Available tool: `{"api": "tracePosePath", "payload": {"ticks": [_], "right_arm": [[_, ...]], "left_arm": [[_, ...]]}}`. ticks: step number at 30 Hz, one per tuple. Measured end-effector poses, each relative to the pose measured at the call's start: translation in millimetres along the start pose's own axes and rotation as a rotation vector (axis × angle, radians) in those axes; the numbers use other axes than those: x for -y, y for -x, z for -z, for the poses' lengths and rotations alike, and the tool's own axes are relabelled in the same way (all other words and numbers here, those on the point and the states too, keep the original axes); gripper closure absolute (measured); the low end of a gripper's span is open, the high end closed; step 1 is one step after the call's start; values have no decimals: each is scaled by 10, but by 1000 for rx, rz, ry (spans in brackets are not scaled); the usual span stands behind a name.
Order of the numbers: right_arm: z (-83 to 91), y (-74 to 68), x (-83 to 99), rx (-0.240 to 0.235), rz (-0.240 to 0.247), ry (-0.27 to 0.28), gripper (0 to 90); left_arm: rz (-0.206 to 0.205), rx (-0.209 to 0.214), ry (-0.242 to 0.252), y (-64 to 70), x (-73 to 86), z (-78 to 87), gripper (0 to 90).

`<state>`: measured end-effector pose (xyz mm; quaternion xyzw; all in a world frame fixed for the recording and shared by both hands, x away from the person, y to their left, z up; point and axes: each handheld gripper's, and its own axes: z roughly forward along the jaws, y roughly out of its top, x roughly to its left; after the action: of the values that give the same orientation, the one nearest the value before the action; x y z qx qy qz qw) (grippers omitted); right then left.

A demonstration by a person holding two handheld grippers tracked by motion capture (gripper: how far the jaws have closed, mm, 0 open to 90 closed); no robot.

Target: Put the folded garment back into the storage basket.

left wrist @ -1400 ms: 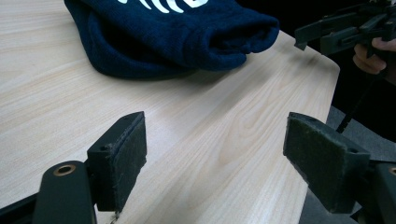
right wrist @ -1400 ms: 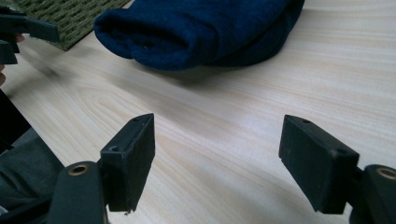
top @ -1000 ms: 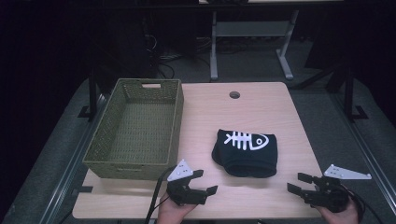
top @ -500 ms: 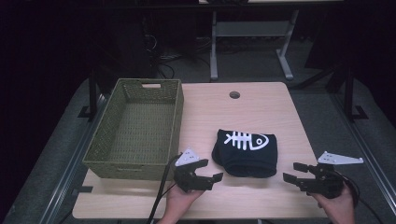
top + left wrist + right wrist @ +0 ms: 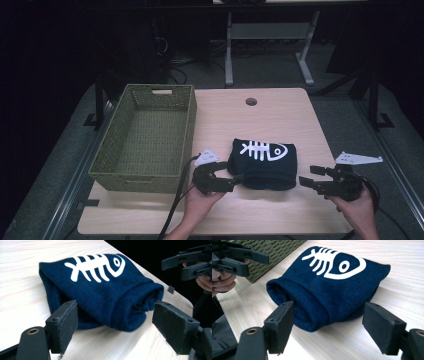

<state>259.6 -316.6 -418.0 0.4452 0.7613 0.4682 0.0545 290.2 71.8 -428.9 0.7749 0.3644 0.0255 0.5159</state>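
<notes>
A folded dark blue cloth (image 5: 264, 163) with a white fish-skeleton print lies on the light wooden table (image 5: 235, 120), a little below and right of the middle of the high view. The left gripper (image 5: 231, 176) sits at the cloth's lower left corner, its jaws spread wide and holding nothing, with the tips just beside the fabric (whether they touch it cannot be told from above). In the left gripper view the cloth (image 5: 100, 287) fills the centre of the frame, its rolled edge lying between the two black pads (image 5: 65, 322) without either one pressing it, and the fish print sits toward the top. The right gripper (image 5: 309, 176) is at the lower right of the high view, near the cloth's right edge but apart from it, its jaws also spread and empty. In the right gripper view the cloth (image 5: 329, 282) lies ahead of the open jaws, with the print in the upper middle and the bulging fold nearest the camera. A green woven basket (image 5: 145, 135) stands on the left part of the table in the high view, just left of the cloth, and its corner (image 5: 274, 250) shows at the upper left of the right gripper view, behind the other hand.
</notes>
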Motion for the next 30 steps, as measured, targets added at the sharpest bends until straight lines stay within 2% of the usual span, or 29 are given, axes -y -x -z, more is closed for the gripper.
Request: {"api": "tracePosePath", "payload": {"ticks": [8,11,15,17,22,23,25,30], "right_arm": [[-86,72,-149,0,-5,-16,252],[-157,129,-192,4,-24,-25,252],[-296,209,-240,19,-55,-53,252],[-345,241,-251,23,-69,-57,252],[-486,346,-261,47,-100,-82,252],[-486,346,-261,47,-100,-82,252],[-541,415,-247,55,-134,-94,253],[-664,495,-200,75,-181,-139,272]], "left_arm": [[30,-44,-9,-87,-136,-154,206],[46,-71,-8,-132,-185,-230,207],[81,-93,-30,-223,-228,-350,207],[83,-114,-44,-274,-231,-403,207],[144,-134,-77,-425,-206,-512,207],[144,-134,-77,-425,-206,-512,207],[146,-142,-107,-474,-200,-564,207],[160,-145,-133,-512,-184,-642,210]]}}
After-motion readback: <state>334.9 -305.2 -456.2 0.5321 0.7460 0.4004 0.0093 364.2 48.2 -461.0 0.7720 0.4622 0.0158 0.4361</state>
